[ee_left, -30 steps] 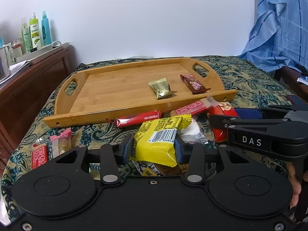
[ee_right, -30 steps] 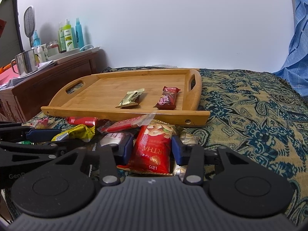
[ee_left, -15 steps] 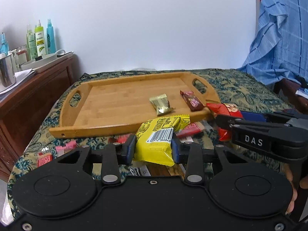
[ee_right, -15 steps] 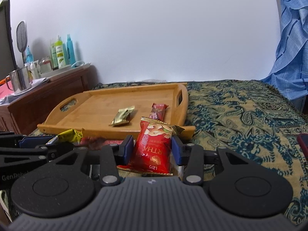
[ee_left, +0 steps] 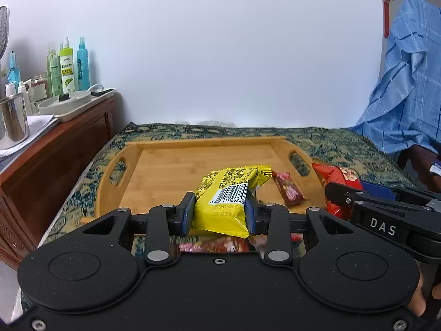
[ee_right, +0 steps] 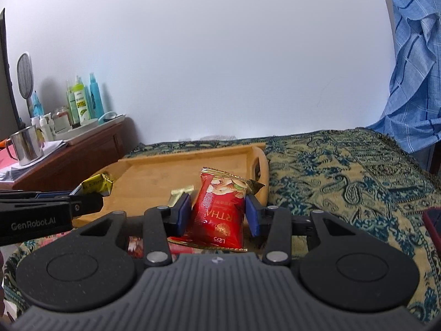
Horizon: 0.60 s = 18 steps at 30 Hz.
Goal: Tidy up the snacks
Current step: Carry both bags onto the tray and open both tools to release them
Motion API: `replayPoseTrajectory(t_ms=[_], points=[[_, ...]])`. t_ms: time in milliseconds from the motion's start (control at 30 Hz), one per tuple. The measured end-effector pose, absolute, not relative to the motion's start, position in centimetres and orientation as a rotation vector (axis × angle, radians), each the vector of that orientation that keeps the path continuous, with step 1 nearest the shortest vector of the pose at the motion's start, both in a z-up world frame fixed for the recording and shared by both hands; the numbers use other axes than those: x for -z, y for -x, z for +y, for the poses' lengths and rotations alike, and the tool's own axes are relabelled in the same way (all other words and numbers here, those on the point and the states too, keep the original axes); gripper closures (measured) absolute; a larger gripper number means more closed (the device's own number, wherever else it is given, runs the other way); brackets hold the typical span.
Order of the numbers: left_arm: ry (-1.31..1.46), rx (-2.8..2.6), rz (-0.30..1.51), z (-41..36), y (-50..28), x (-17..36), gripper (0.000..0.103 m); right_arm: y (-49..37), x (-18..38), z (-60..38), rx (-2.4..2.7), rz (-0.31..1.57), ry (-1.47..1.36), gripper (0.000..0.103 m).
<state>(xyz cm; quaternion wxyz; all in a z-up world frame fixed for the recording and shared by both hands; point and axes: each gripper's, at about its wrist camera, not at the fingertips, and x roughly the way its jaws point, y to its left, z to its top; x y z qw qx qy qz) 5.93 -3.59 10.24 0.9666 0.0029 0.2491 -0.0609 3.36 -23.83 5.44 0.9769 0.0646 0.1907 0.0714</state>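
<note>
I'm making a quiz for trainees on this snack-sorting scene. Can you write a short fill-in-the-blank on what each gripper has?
1. The left gripper grips a ____ packet.
2. The right gripper grips a ____ packet.
3. The small dark red bar lies on the wooden ____.
4. The steel mug stands on the ____ cabinet.

Missing words: yellow; red; tray; brown

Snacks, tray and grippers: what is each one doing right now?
left gripper: shut on the yellow snack packet, its jaws having just closed a little further.
yellow snack packet: held up off the bedspread.
right gripper: shut on the red snack packet.
red snack packet: held up, upside down.
wooden tray: flat on the bedspread.
dark red bar: lying in the tray.
gold packet: lying in the tray.
</note>
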Motion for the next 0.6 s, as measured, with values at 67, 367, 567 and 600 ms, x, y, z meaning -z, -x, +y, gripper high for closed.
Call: replayPoseTrajectory(t_ms=[67, 367, 567, 600], points=[[-0.007, 0.121, 0.496, -3.4, -6.5, -10.7, 0.068, -3.5, -6.1, -23.7, -0.145, 0.372, -0.117, 0.057], [0.045, 0.1, 0.511, -2.1, -10.5, -12.1, 0.068, -7.1, -10.6, -22.7, -0.177, 0.359, -0.109, 0.057], [0.107, 0.075, 0.574, -1.0, -14.1, -11.2, 0.068, -11.8, -11.0, -22.9, -0.21, 0.398, -0.157, 0.057], [0.112, 0.068, 0.585, -0.9, -14.6, -10.9, 0.068, -12.7, -10.8, -22.9, -0.222, 0.405, -0.159, 0.057]])
